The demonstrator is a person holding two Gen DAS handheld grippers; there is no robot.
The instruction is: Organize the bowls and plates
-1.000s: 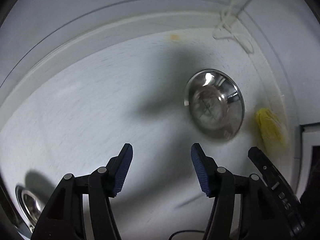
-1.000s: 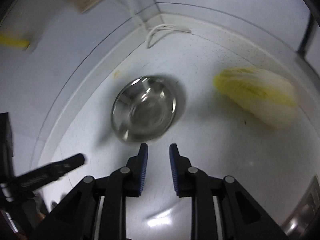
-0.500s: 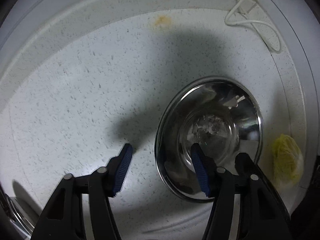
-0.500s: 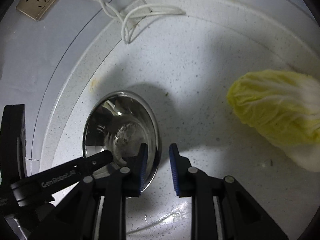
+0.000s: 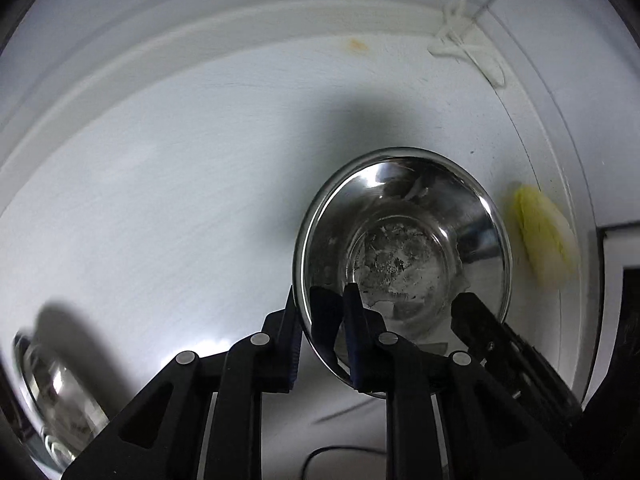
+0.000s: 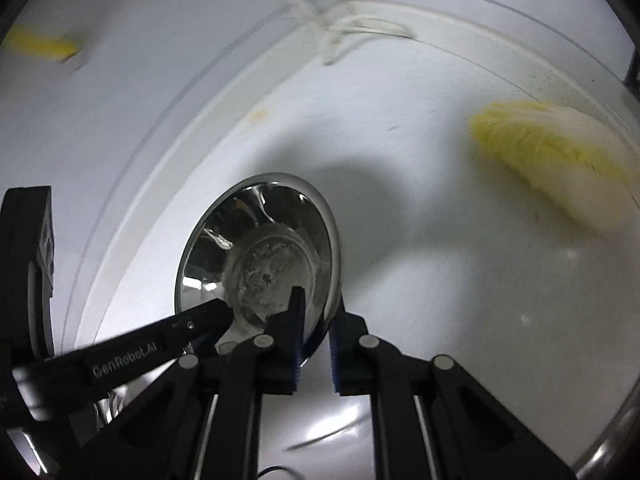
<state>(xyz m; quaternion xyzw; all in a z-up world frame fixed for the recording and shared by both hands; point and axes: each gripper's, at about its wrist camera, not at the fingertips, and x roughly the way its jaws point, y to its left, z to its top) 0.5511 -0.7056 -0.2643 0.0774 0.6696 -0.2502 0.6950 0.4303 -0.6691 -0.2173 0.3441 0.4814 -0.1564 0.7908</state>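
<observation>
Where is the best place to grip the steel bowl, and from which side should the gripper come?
Grip the thin rim of the steel bowl, one finger inside and one outside. The wall is too wide and smooth to span. Both the left gripper and the right gripper pinch the near rim this way, on opposite sides.

Left wrist view: looking down and forward along its fingers [image 5: 356, 336] at the steel bowl [image 5: 404, 256], very near, from the bowl's left rim. Right wrist view: same downward slant, equally close, from the bowl's [image 6: 260, 256] right rim. Shared by both: bowl, cabbage [image 5: 544, 240] [image 6: 560, 164] beyond it, white cord [image 5: 468, 44] [image 6: 352, 36] at the counter [image 5: 180, 200] [image 6: 440, 280] corner.
</observation>
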